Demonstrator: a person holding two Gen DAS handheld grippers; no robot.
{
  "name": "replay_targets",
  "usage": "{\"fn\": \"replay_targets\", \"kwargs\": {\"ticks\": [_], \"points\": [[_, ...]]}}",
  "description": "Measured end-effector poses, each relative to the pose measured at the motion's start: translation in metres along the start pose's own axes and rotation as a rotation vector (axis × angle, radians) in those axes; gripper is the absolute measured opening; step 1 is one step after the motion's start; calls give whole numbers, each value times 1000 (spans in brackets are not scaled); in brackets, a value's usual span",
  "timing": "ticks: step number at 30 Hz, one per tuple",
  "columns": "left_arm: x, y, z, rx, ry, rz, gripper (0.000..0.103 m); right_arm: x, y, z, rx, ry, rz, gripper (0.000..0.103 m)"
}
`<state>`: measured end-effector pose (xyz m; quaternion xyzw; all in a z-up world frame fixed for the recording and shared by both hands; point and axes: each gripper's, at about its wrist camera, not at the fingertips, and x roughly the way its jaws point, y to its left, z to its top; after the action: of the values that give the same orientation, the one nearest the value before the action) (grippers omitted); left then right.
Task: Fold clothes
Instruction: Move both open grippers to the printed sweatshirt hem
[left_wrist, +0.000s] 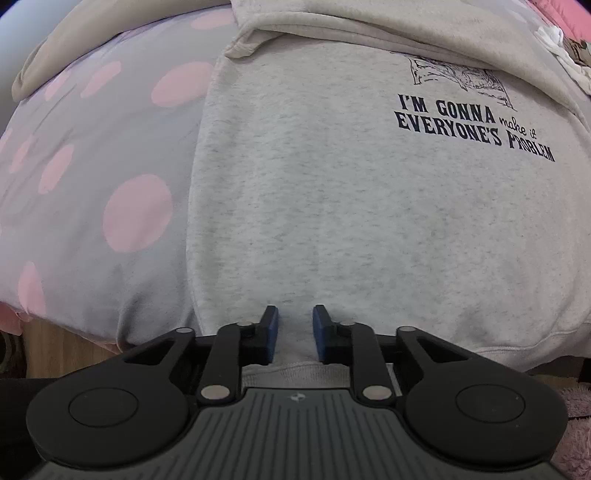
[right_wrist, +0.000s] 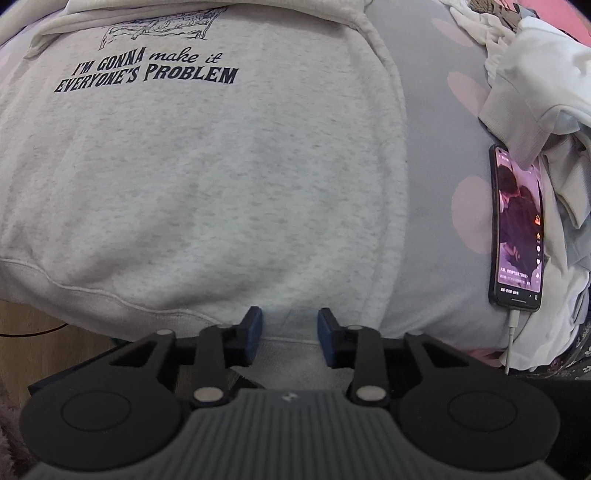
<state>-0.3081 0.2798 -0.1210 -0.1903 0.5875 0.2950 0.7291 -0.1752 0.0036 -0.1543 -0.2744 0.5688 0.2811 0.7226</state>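
Sweatshirt (left_wrist: 332, 206), light heather grey, spread flat on bed (left_wrist: 92, 166) with grey cover and pink polka dots; dark printed text "I'M GONNA make it EVERYONE'S PROBLEM" under line drawing, sleeves or hood part folded across far end. Ribbed hem nearest both cameras, at bed's near edge. Left tongs (left_wrist: 295, 334) pointing steeply down at hem near sweatshirt's left side edge; blue pads (left_wrist: 272, 332) parted with strip of hem fabric between, pads not visibly pressing it, so standing apart rather than pinching. Right tongs (right_wrist: 290, 338) at hem close to sweatshirt's right side edge; blue pads (right_wrist: 255, 338) likewise parted, somewhat wider gap, hem fabric between, no squeeze visible. Phone (right_wrist: 517, 225) lying on bed to right of sweatshirt, apart from it, screen lit with video, white charging cable (right_wrist: 512, 332) plugged into near end and trailing off bed edge. Pile of white clothes (right_wrist: 535, 92) just beside phone on far right, one piece overlapping phone's top corner. Wooden floor (left_wrist: 55, 347) visible below bed edge at lower left in left wrist view. Fluffy pink fabric (left_wrist: 576, 424) at lower right corner of left wrist view.
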Motion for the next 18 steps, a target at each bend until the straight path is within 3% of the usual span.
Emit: {"fn": "replay_targets", "kwargs": {"ticks": [3,7,11,15,18], "points": [[-4,6,0,-34,-4,47,39,-2,0,-1,-11,-6,-32,51],[-5,26,4,-133,-14,84,39,-5,-17,-2,54,-10,-55,56],[5,44,6,-228,40,99,39,3,-40,-2,170,23,-62,61],[16,50,7,-245,92,109,39,15,-51,0,221,73,-44,61],[19,53,7,-256,112,96,39,25,-48,12,228,93,-51,66]]}}
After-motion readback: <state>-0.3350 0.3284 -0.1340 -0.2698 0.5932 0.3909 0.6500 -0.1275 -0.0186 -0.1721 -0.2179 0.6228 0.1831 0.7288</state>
